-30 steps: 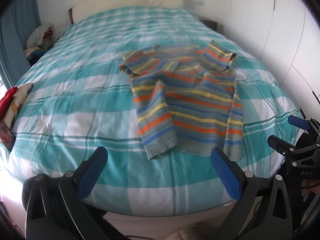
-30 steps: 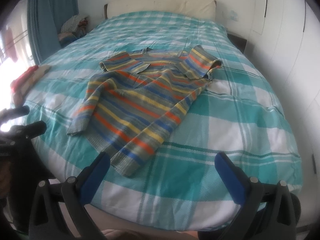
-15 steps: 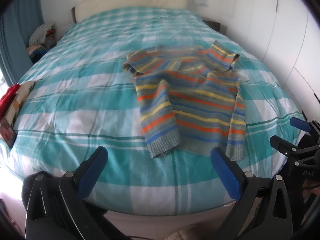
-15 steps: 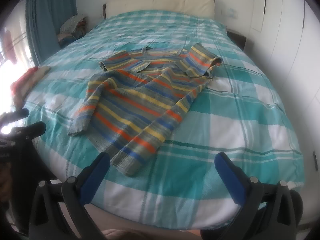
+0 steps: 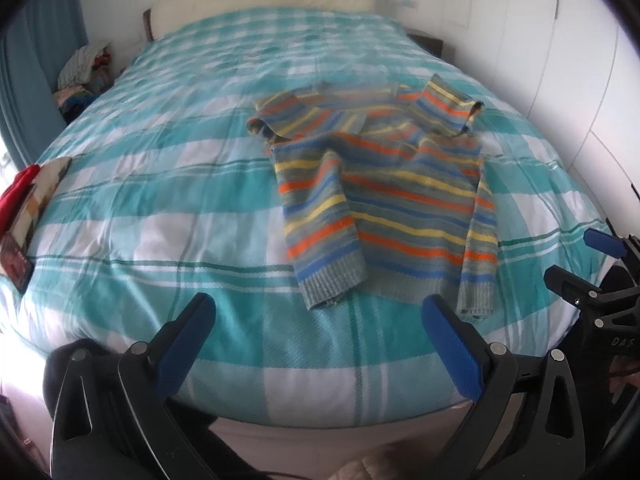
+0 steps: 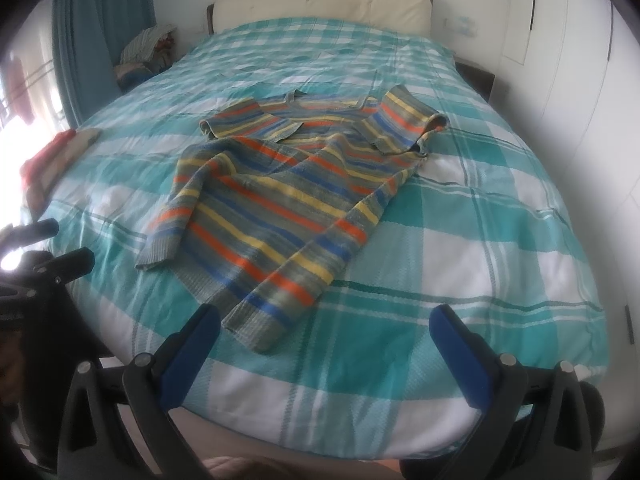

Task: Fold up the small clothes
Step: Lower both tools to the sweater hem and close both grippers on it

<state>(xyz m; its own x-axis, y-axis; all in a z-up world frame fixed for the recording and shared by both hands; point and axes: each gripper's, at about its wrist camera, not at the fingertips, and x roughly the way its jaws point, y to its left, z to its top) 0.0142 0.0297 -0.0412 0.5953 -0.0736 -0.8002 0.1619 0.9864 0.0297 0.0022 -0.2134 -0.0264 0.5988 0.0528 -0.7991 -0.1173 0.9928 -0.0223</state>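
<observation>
A small striped sweater (image 5: 384, 196) in grey, orange, yellow and blue lies flat on the bed, both sleeves folded down over its body. In the right wrist view the sweater (image 6: 288, 200) runs diagonally, its hem toward me. My left gripper (image 5: 316, 316) hangs open over the bed's near edge, just short of the hem, holding nothing. My right gripper (image 6: 326, 324) is open too, near the folded sleeve cuff, with nothing between its fingers. Each gripper shows at the edge of the other's view: the right gripper (image 5: 588, 264) and the left gripper (image 6: 52, 244).
The bed's teal and white checked cover (image 5: 160, 184) spreads wide around the sweater. Folded red and beige clothes (image 5: 28, 196) lie at its left edge. A heap of clothes (image 6: 148, 48) sits beside the cream headboard (image 6: 320, 4). White cupboard doors (image 6: 580, 80) line the right.
Both grippers have drifted slightly, so the sweater sits a little further right and closer in the left wrist view. Both stay open, and the sweater has not moved.
</observation>
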